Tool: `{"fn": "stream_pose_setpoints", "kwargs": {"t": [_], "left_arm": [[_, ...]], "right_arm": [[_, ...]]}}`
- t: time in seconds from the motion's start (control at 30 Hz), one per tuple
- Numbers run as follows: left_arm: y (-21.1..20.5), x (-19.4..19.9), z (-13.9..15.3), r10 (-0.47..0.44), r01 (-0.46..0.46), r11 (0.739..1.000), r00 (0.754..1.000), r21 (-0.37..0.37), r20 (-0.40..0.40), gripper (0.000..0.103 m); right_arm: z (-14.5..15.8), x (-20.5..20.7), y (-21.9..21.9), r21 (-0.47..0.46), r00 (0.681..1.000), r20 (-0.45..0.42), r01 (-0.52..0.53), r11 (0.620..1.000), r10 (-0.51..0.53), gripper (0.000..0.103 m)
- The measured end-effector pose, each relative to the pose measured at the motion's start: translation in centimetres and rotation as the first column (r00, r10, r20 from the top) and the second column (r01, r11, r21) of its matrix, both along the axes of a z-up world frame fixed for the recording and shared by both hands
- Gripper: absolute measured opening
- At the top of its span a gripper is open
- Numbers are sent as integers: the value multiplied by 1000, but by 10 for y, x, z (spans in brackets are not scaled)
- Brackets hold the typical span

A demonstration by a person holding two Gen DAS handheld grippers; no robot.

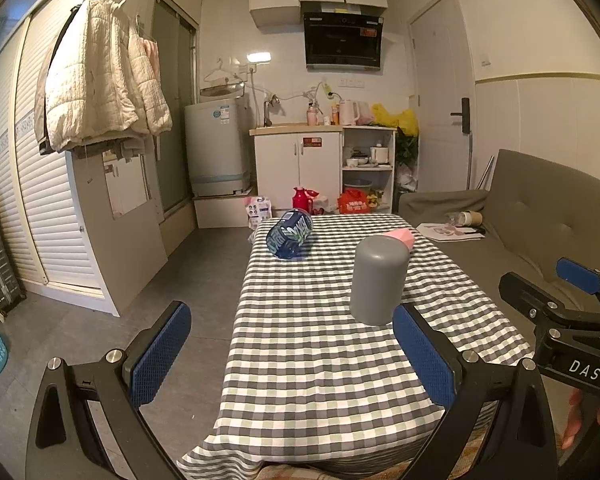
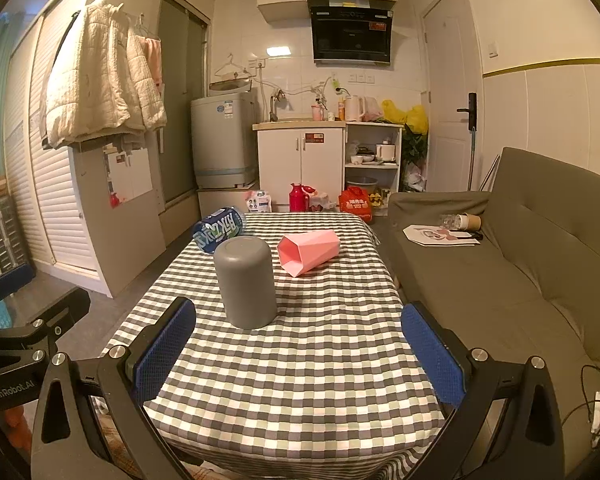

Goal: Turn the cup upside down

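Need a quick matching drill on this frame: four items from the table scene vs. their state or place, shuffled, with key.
Items:
1. grey cup
2. pink cup
3. blue bottle
4. right gripper

States:
A. lying on its side, open mouth toward the camera
B. open, holding nothing
C. standing upside down on the checked tablecloth
D. lying on its side at the table's far left corner

Pairs: 1-C, 2-A, 3-D, 4-B
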State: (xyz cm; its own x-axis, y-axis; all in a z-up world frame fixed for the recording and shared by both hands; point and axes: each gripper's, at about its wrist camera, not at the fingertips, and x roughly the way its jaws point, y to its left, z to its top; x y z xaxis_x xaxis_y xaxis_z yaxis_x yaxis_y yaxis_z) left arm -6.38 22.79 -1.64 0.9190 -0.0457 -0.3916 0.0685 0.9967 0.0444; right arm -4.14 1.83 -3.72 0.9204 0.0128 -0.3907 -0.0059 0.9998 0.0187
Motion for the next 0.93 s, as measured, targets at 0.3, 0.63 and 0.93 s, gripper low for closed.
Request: {"fn": "stream_pose_setpoints", "kwargs": {"t": [0.3, 0.63, 0.93], "left_arm": [[1, 0, 0, 1, -1, 1000, 1000, 3, 1, 103], [1, 0, 0, 1, -1, 1000, 1000, 5, 1, 103], [2, 1, 1, 4, -4, 1000, 1000, 10, 1, 103]], "right_arm": [[-1, 1, 0, -4, 1000, -10, -3, 1000, 3, 103], [-1, 2, 2, -6, 1000, -7, -5, 1000, 5, 103], [-2, 2, 3, -8, 1000, -9, -6, 1000, 6, 103]]}}
